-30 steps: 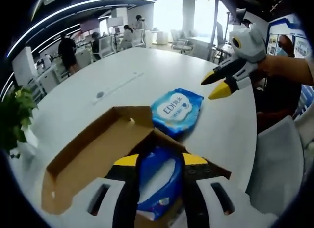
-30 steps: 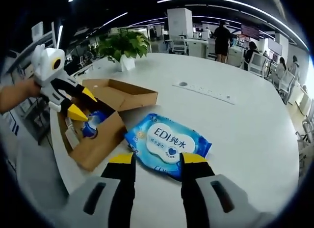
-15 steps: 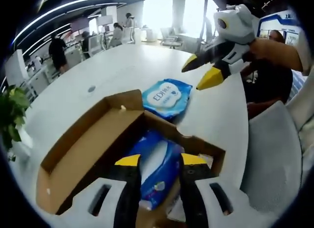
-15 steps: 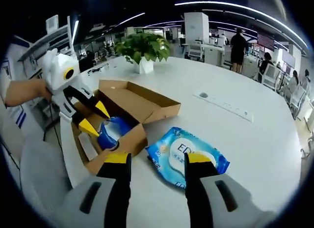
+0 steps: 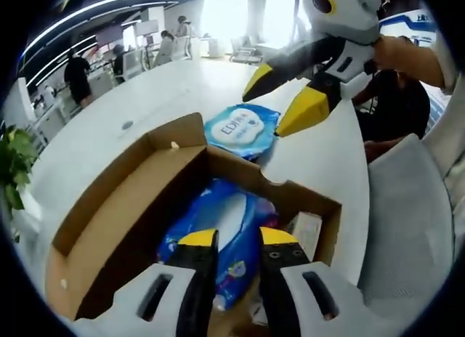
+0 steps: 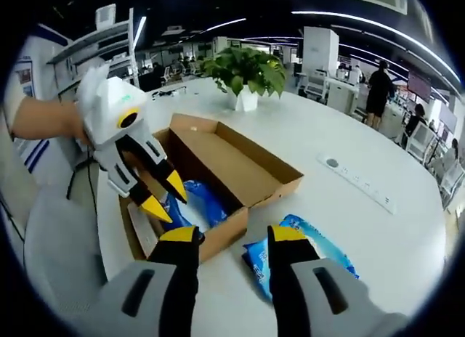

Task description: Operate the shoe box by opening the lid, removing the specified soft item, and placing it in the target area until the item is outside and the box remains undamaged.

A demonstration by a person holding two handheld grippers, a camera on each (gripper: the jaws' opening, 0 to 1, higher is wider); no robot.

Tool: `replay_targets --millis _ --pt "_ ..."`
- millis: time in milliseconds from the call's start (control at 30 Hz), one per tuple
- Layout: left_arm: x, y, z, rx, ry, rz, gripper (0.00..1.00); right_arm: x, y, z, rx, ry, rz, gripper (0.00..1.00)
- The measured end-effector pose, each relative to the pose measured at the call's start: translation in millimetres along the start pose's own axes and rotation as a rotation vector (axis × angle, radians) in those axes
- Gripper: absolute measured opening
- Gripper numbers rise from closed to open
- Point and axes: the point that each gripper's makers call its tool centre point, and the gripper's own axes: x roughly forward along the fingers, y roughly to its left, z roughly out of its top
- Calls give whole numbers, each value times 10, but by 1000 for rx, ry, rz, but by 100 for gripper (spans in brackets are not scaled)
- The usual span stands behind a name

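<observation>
1. Hovering over the open shoe box [image 5: 131, 206], jaws of the left gripper [image 5: 238, 239] parted narrowly and gripping nothing; pointing down at the blue wipes pack [image 5: 218, 235] lying inside the box. Also showing in the right gripper view, yellow tips of the left gripper [image 6: 164, 195] poised just above that pack [image 6: 192, 202].
2. Hanging beyond the box's far wall, the right gripper [image 5: 287, 97] with jaws parted moderately and empty; riding above the table near the box's front corner in its own view, right gripper [image 6: 225, 235].
3. Lying outside on the white table [image 5: 145, 97], just beside the box, a second wipes pack [image 5: 241, 130] marked EDI; partly hidden behind the right jaw in the right gripper view [image 6: 320, 253].
4. Judging the risks: catching a cardboard wall or the flipped-back lid [image 6: 240, 155] on the way down, creasing or tearing it; pinching only loose film, letting the soft pack sag and slip; dragging the light, unheld box along when lifting.
5. Sitting close against the pack's right, a small pale carton [image 5: 304, 232], leaving little side room there; more slack toward the lid side.
6. Resting near the table's near edge, with a grey chair [image 5: 407, 228] just beyond; plenty of bare tabletop past the outside pack toward the potted plant [image 6: 243, 72].
</observation>
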Motion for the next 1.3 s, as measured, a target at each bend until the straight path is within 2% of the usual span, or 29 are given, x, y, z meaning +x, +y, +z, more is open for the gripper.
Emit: replay_targets --millis 233,433,633,900,967,1133,1233,1300 --pt "90 -27 -34 31 28 -27 17 228 106 45 -27 19 39 30" --pt "142 -15 -69 0 49 -42 13 437 165 48 -62 46 53 25" --pt "156 -27 -115 6 68 -60 10 621 208 3 -94 94 56 18" --pt "145 -77 -175 -8 93 -80 0 844 279 -100 -134 152 68 15" --pt "143 -77 -198 -20 101 -76 0 895 284 -109 -140 162 69 13" --pt "130 -80 -201 -52 83 -77 0 1010 307 -153 -148 188 75 10" --pt "127 -63 -183 -63 70 -68 0 1037 325 -166 -165 195 82 0" --pt "122 -55 -171 -71 63 -62 0 1044 317 -148 -176 191 76 0"
